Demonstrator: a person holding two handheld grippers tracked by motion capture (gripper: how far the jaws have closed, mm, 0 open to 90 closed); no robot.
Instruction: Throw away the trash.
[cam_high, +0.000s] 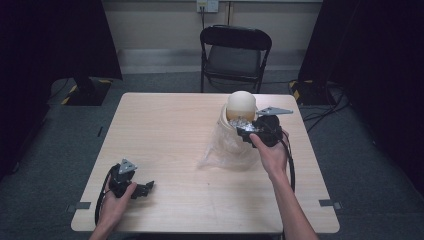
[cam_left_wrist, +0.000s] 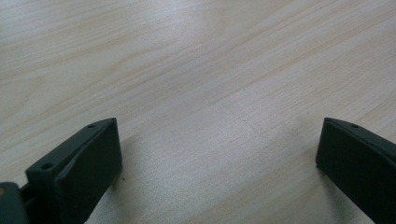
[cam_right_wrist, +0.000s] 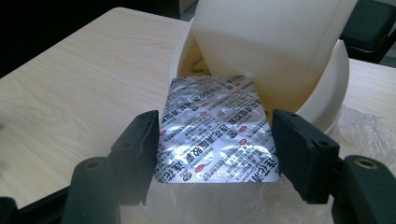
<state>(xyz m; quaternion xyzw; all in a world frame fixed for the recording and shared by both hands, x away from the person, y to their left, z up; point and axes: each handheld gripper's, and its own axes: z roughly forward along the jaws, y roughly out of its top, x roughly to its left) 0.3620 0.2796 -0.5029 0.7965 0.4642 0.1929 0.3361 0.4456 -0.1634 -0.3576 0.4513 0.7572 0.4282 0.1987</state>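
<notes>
My right gripper (cam_right_wrist: 217, 119) is shut on a silver foil blister pack (cam_right_wrist: 217, 135), with one jaw against each long edge. The pack's far end reaches the mouth of a cream-coloured bin (cam_right_wrist: 329, 93), under its tilted swing lid (cam_right_wrist: 266, 42). From above, this gripper (cam_high: 245, 131) sits at the bin (cam_high: 241, 102) on the right half of the table, and the blister pack (cam_high: 241, 122) glints at its tip. My left gripper (cam_high: 145, 188) rests near the front left corner. Its jaws stand open (cam_left_wrist: 219, 126) with bare wood between them.
A crumpled clear plastic bag (cam_high: 225, 150) lies around and in front of the bin. The light wooden table (cam_high: 160, 130) is bare on its left and middle. A black folding chair (cam_high: 235, 50) stands behind the far edge. Cables run on the floor at the right.
</notes>
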